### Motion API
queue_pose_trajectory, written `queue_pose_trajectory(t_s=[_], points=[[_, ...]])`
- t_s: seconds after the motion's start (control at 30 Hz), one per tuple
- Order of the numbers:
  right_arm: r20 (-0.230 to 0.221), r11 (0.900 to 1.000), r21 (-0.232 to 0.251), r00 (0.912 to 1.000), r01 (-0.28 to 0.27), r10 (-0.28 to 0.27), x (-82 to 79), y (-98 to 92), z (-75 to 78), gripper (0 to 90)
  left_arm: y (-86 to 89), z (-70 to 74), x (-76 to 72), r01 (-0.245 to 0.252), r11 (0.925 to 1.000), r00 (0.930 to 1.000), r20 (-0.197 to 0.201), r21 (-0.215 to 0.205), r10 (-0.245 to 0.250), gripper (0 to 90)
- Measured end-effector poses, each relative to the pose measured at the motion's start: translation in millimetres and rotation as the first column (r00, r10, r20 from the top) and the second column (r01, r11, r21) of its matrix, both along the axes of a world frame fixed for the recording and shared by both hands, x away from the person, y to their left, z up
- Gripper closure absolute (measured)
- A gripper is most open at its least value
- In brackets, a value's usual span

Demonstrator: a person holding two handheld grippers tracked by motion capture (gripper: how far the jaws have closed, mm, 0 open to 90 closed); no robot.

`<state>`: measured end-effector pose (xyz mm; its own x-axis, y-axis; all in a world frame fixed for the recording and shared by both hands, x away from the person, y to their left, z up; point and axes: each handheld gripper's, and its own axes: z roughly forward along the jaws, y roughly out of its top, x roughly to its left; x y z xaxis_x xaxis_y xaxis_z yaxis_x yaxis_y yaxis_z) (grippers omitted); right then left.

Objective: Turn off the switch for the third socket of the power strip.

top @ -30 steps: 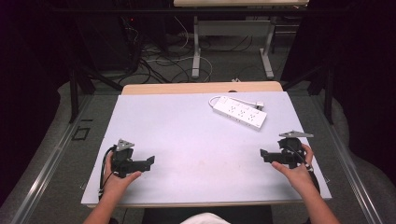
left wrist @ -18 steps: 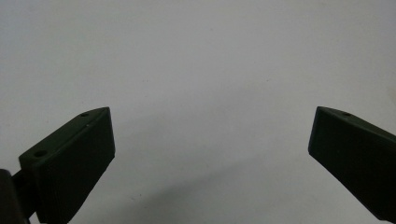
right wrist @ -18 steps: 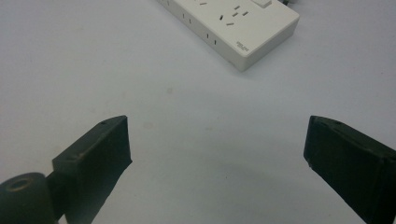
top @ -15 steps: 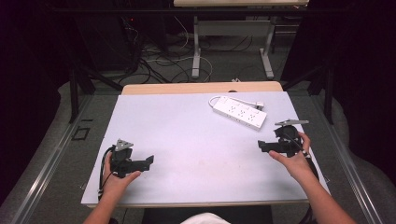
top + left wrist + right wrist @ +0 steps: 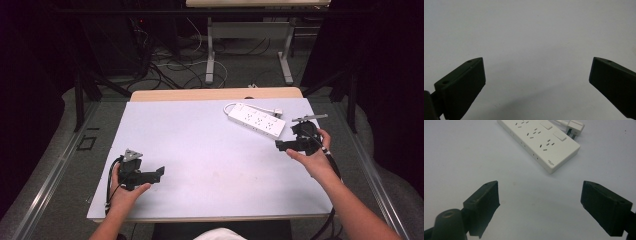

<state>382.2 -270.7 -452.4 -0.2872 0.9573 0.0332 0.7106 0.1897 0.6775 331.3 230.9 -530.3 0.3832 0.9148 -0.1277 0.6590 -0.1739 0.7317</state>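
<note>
At the table (image 5: 200, 150): a person holds a gripper in each hand, with a white power strip (image 5: 256, 120) lying at the far right.
Strip: flat on the surface, sockets up, its cord looped behind it and its plug (image 5: 575, 126) lying loose by one end, in no socket.
Right gripper (image 5: 280, 145): jaws spread wide and empty, held just short of the strip's near end; in the right gripper view the strip (image 5: 539, 142) lies ahead, apart from both jaws.
Left gripper (image 5: 160, 171): released as well, jaws wide over bare tabletop near the front left, well apart from the strip.
Progress: an early stage, by the look of it; nothing is grasped or touched, and the reach, grip and any handling of strip or plug are all left to do.
</note>
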Motion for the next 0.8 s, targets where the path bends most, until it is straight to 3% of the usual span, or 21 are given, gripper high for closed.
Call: queue_pose_trajectory(t_s=[0.8], points=[[-0.056,0.999,-0.035,0.9984,0.005,-0.007,43.1,1.8,23.5,21.8,0.7,-0.3,1.2,-0.002,1.0,0.9999,-0.011,-0.003,0.002,0.4]])
